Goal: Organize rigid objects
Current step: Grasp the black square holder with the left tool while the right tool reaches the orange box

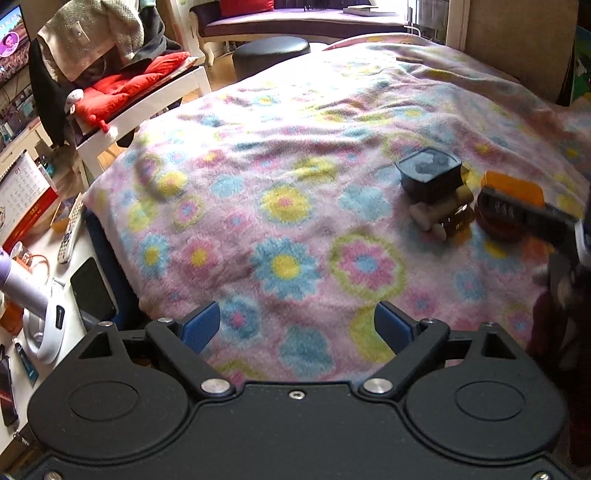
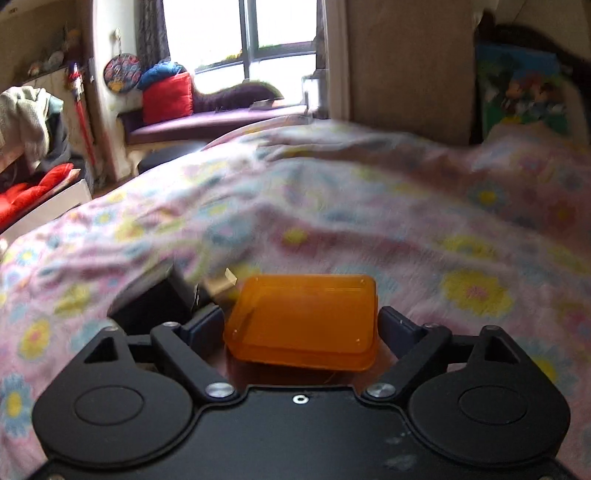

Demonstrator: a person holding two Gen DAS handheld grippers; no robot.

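Note:
My right gripper (image 2: 301, 325) is shut on an orange translucent box (image 2: 303, 319), held just above the flowered blanket (image 2: 406, 229). In the left wrist view the same orange box (image 1: 513, 188) and the right gripper (image 1: 517, 210) sit at the right, next to a dark square box (image 1: 430, 171) and a small toy train (image 1: 443, 214) on the blanket. The dark box (image 2: 147, 301) also shows left of the right gripper. My left gripper (image 1: 297, 325) is open and empty, low over the near part of the blanket (image 1: 280, 206).
A white chair (image 1: 147, 99) with red cushions and clothes stands at the far left. A desk (image 1: 22, 295) at the left holds a phone, a remote and a calendar. A black stool (image 1: 271, 55) and a window bench (image 1: 295, 22) lie beyond the bed.

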